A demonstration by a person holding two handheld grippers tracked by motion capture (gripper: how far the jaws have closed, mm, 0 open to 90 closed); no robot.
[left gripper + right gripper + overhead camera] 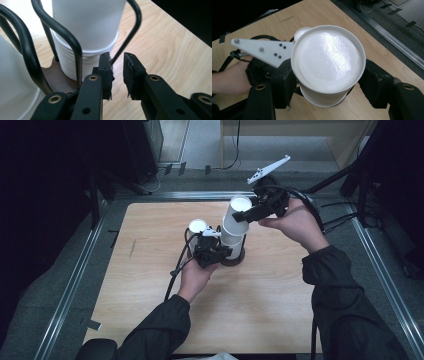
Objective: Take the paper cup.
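A stack of upside-down white paper cups [67,62] stands in a black wire holder [72,45] on a round brown base [239,260] at the table's middle. My right gripper [328,82] is shut on the top cup [328,60], one pad on each side of its wall. That cup [237,217] is tilted and partly drawn up off the stack. My left gripper [117,72] is low at the holder's foot, with a narrow empty gap between its jaws. One thin holder rod [125,42] runs down just behind the jaw tips. In the high view the left gripper [214,252] sits left of the base.
A single white cup [197,225] stands just left of the holder, and its wall [15,82] is close beside my left gripper. The wooden table [150,285] has metal rails along its sides. Cables and a wooden cabinet [300,140] lie beyond the far edge.
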